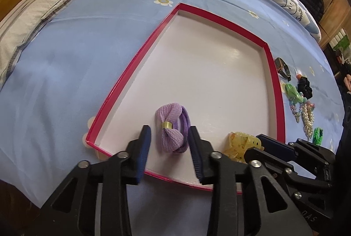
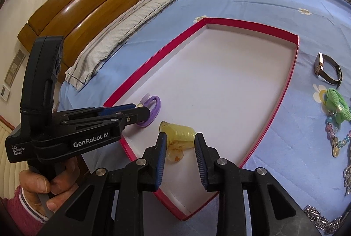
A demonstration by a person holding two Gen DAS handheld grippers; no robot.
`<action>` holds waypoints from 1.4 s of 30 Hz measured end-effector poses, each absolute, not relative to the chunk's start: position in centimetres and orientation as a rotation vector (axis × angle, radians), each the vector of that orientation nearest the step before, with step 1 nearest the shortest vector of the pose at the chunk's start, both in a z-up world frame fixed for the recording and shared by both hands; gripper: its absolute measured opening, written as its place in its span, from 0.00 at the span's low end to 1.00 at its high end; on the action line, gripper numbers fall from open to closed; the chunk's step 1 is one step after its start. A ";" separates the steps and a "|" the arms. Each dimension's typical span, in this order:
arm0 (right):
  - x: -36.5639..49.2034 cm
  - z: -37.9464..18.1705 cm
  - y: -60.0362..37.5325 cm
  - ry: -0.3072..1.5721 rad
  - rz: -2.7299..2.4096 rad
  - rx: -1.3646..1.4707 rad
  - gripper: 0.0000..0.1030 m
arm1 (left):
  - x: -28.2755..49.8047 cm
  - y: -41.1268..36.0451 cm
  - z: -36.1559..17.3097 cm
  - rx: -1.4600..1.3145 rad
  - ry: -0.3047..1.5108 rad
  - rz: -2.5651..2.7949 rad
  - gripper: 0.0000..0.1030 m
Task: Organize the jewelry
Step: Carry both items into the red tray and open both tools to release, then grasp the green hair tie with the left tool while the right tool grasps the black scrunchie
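A shallow tray (image 1: 122, 73) (image 2: 153, 60) with a red rim and a white floor lies on the blue bedsheet. A purple bow hair tie (image 1: 173, 124) (image 2: 153, 104) lies on its floor near the front left corner. My left gripper (image 1: 170, 133) (image 2: 142, 110) stands open around it, with a gap showing at the left pad. Just to the right, a translucent yellow hair claw (image 1: 239, 144) (image 2: 179, 133) also rests on the tray floor. It lies between the slightly parted fingers of my right gripper (image 2: 181, 139) (image 1: 255, 146), which is open.
On the sheet right of the tray lie a watch (image 2: 328, 70), a green bow tie (image 2: 335, 104), a bead bracelet (image 2: 335, 135), a black scrunchie (image 1: 305, 87), pearl strands (image 1: 307, 119) and a silver chain (image 2: 318, 216). Pillows and a wooden headboard (image 2: 87, 16) stand beyond.
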State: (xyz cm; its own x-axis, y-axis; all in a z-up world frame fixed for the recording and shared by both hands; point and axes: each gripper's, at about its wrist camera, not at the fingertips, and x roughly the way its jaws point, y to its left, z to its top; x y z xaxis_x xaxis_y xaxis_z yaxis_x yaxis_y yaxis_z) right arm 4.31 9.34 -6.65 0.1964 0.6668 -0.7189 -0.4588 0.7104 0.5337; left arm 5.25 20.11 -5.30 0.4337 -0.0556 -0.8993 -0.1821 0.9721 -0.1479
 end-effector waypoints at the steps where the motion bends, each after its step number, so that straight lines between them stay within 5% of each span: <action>1: 4.2 -6.7 9.3 1.124 0.797 0.219 0.28 | 5.2 20.1 -5.2 -0.239 1.122 0.080 0.33; 10: 3.4 -5.0 7.6 1.094 0.796 0.244 0.31 | 4.2 20.1 -3.0 -0.250 1.079 0.090 0.41; 42: 3.2 -5.3 -14.6 1.020 0.298 0.481 0.43 | 8.5 3.9 -0.3 -0.132 1.095 -0.202 0.41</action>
State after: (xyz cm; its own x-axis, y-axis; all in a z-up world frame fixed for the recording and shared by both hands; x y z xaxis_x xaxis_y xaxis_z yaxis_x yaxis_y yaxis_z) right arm 3.17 -14.62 -5.31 0.4968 0.4532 -0.7401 -0.0161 0.8575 0.5143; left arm 8.53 3.86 -0.33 0.4420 -0.2274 -0.8677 0.0972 0.9738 -0.2057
